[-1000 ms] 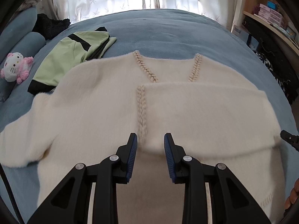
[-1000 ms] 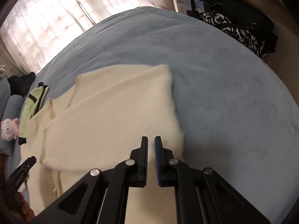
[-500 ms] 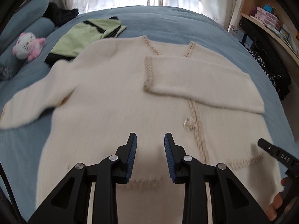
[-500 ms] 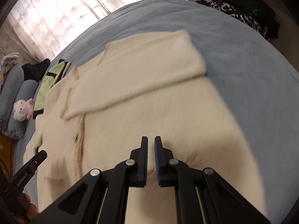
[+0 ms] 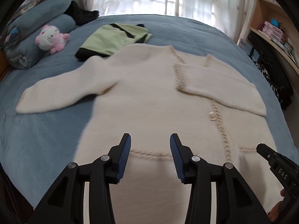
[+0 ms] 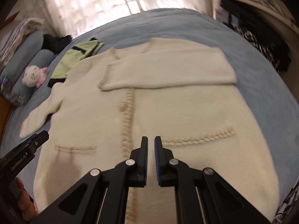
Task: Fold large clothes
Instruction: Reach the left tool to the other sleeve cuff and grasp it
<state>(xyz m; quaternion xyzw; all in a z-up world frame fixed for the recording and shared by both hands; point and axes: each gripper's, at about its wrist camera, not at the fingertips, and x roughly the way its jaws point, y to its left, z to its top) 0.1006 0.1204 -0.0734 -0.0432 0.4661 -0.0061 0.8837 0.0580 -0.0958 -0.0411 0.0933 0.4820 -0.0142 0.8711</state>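
A: Our cream cardigan (image 5: 149, 100) lies flat, front up, across the blue bedspread (image 5: 46, 130), hem toward us. One sleeve (image 5: 220, 87) is already folded across the chest; the other sleeve (image 5: 61, 93) is stretched out to the side on the bed.

B: And our tools? The left gripper (image 5: 150, 145) hangs above the lower front with its jaws opening, nothing between them. The right gripper (image 6: 151, 145) is over the button band, near the pocket trim, pads nearly pressed together and gripping nothing.

A: So where could we slip? We'd say the outstretched sleeve is next. If we pinch only the fluffy top layer near the cuff, the knit may stretch and the fold come out crooked.

B: We also see the green garment (image 5: 114, 37) touching the cardigan's shoulder. Dragging that sleeve across could catch it and pull it along.

A: The folded sleeve is only resting there. If we tug the body while lifting the hem, it could slide off and undo our work.

B: And the button (image 5: 212, 115) sits on the band; a pad closing on it would grip poorly. The plush toy (image 5: 50, 39) is well apart, so we needn't worry about it.
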